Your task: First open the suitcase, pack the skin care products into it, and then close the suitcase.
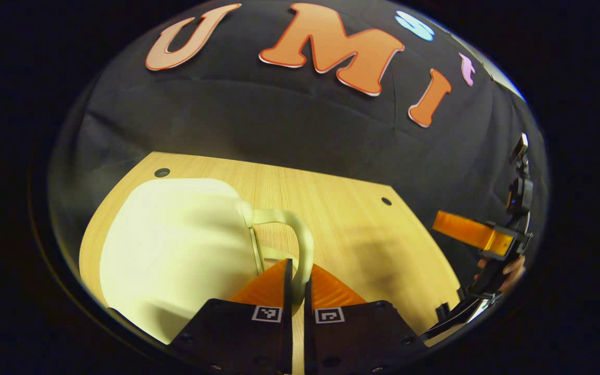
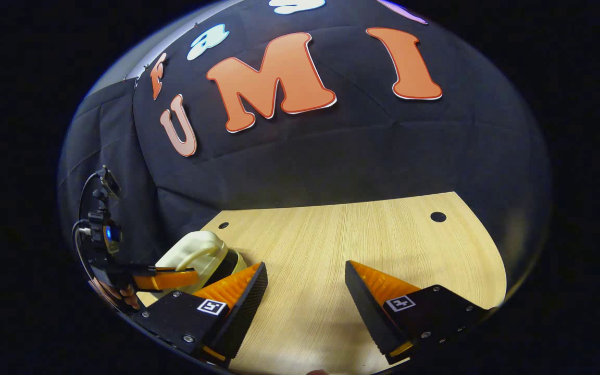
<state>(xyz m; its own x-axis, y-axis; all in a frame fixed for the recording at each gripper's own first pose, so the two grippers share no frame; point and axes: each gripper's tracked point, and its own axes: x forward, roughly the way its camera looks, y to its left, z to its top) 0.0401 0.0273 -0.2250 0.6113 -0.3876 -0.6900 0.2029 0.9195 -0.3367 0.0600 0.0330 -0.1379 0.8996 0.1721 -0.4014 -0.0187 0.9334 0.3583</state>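
The left gripper (image 1: 295, 284) has its fingers nearly together, pinched on the handle (image 1: 300, 237) of the cream suitcase (image 1: 175, 250); the handle loop runs down into the narrow gap between them. The case lies closed on the wooden desk (image 1: 362, 229), toward its left edge in the left gripper view, handle pointing to the desk's middle. In the right gripper view a hand (image 2: 117, 291) holds that gripper level at the desk's left edge, reaching sideways to the case.

The right gripper (image 2: 305, 284) hangs wide open over bare desk near the front edge, holding nothing, well apart from the case. Its hand (image 1: 508, 271) shows at the desk's right side in the left gripper view.
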